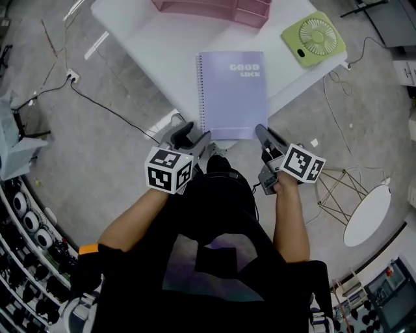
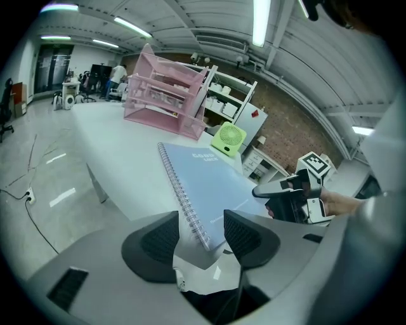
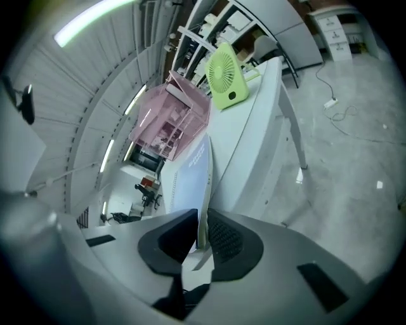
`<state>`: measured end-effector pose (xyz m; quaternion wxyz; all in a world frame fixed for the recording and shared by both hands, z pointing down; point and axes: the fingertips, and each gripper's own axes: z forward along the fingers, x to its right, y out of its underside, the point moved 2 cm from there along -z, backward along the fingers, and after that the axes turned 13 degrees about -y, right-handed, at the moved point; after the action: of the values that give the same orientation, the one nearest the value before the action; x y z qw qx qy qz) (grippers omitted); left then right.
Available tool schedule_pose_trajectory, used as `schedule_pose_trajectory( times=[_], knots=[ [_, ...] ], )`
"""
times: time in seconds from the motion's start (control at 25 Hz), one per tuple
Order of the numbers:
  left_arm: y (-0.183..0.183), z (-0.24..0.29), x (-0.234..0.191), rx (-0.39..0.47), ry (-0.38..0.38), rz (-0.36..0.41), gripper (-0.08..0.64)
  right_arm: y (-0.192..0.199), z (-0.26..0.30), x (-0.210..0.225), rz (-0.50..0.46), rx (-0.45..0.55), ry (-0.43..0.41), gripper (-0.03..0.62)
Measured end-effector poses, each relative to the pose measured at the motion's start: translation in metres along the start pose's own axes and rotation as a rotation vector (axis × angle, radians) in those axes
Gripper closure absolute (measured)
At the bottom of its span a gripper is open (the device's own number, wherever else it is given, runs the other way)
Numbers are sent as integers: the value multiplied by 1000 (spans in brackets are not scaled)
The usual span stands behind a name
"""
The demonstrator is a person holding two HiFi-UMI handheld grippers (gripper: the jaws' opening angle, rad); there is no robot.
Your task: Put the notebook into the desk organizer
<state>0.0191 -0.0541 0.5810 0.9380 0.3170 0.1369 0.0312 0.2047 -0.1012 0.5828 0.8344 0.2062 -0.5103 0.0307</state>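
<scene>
White bench [image 1: 153, 45]: runs from top centre of the head view down to a corner at mid-frame and carries every item below.

Organizer [image 1: 218, 9]: pink, tiered, open slots. Stands at the top edge of the head view, partly cut off. Well apart from the notebook, with bare bench between them. No notebook in any slot that shows.

Notebook [image 1: 234, 94]: lilac cover, spiral along its left side, printed "GOOD LUCK". Lies flat at frame centre of the head view, its lower edge at the bench's near corner.

Fan [image 1: 314, 38]: green, small. Sits at upper right of the head view, near the bench edge and clear of the notebook. No part in the task.

Right gripper [image 3: 202, 232]: at the notebook's lower right corner in the head view. Fingers are drawn together on the notebook's thin edge, which stands between them in the right gripper view; judged a firm pinch.

Left gripper [image 2: 202, 232]: at the lower left corner. Fingers [image 2: 158, 238] stand apart, the spiral end between them with nothing pressing on it.

Status: early. One corner is taken and the other is bracketed but not gripped. The notebook is not lifted. Lifting, carrying to the top of the frame and slotting in all remain.
</scene>
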Motion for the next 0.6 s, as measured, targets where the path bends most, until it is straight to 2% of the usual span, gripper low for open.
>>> schedule_pose_trajectory(
  times=[0.16, 0.48, 0.6],
  knots=[
    [4, 0, -2, -15, 16, -45, 344, -6, -2, -7, 187, 46, -108, 543],
    [13, -1, 3, -67, 59, -152, 331, -14, -4, -18, 408, 92, -253, 548],
    [17, 0, 4, -86, 82, -207, 330, -18, -2, -25, 461, 103, -301, 548]
  ],
)
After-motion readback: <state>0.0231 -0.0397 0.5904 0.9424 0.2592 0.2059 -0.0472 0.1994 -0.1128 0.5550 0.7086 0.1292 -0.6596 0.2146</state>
